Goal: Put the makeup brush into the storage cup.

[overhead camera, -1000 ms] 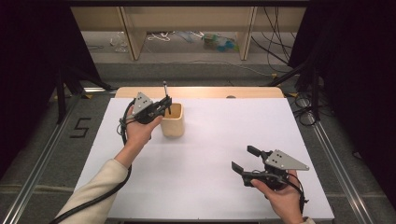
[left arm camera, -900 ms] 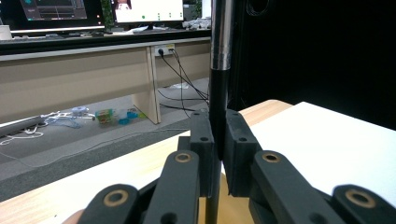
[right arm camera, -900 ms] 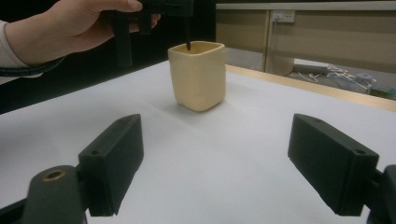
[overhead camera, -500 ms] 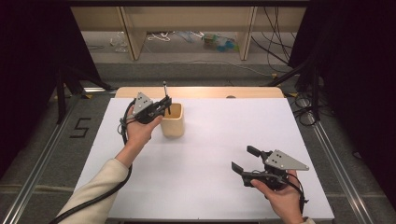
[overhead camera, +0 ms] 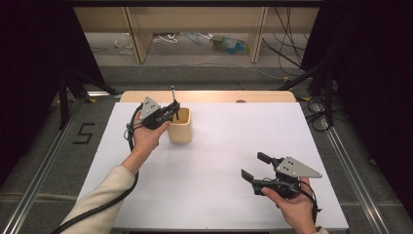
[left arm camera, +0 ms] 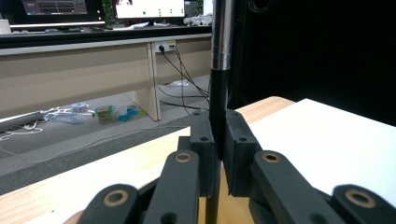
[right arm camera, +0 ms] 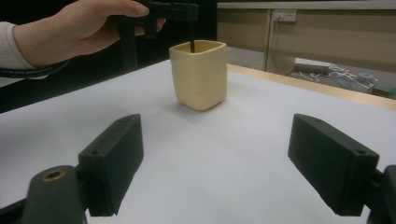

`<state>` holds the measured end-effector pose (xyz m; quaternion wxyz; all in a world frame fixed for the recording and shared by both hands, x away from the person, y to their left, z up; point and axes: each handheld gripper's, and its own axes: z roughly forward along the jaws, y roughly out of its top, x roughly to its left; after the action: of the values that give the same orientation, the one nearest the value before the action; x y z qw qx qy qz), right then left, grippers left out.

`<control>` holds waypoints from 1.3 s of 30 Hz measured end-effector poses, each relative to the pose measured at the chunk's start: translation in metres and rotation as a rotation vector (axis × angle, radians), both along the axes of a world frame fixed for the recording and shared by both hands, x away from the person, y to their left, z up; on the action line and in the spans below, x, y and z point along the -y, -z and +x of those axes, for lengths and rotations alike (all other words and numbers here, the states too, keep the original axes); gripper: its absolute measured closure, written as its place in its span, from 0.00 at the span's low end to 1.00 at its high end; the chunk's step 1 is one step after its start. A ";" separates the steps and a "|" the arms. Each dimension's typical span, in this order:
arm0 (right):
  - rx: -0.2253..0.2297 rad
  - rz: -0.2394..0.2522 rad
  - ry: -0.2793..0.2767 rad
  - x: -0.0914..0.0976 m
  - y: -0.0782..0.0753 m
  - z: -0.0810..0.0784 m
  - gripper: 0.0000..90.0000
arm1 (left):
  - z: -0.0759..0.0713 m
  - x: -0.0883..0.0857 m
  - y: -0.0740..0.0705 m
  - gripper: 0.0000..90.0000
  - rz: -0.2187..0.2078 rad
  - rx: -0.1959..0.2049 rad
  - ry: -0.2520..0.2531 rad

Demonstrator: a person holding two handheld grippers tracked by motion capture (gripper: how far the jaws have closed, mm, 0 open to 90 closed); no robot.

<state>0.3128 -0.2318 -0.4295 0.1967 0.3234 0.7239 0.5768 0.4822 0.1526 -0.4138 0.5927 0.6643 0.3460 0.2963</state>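
A beige cup (overhead camera: 179, 126) stands on the white table sheet (overhead camera: 234, 146) at the back left. Above its rim my left gripper (overhead camera: 174, 109) is shut on a thin black pen (overhead camera: 173, 97) that stands upright, its lower end inside the cup. The left gripper view shows the pen (left arm camera: 219, 70), with a silver upper section, clamped between the pads (left arm camera: 218, 135). My right gripper (overhead camera: 254, 165) hovers near the front right, open with nothing between its jaws. In the right gripper view its jaws (right arm camera: 229, 158) frame the cup (right arm camera: 199, 74) and the pen (right arm camera: 192, 39) farther off.
A wooden table edge (overhead camera: 209, 96) runs behind the white sheet. Past it lie a floor with cables and a wooden bench (overhead camera: 195, 19). Black curtains hang on both sides. Metal rails (overhead camera: 48, 161) flank the table.
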 end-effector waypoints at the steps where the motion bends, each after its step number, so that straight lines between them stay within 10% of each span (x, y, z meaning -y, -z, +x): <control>1: 0.000 0.000 -0.001 0.000 0.000 0.000 0.22 | 0.000 0.000 0.000 0.93 0.002 -0.001 0.000; 39: 0.001 -0.004 0.001 0.000 0.000 0.000 0.22 | 0.009 0.001 0.005 0.93 0.008 -0.013 -0.006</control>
<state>0.3131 -0.2319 -0.4299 0.1980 0.3233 0.7248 0.5753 0.4909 0.1520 -0.4187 0.5868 0.6676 0.3504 0.2953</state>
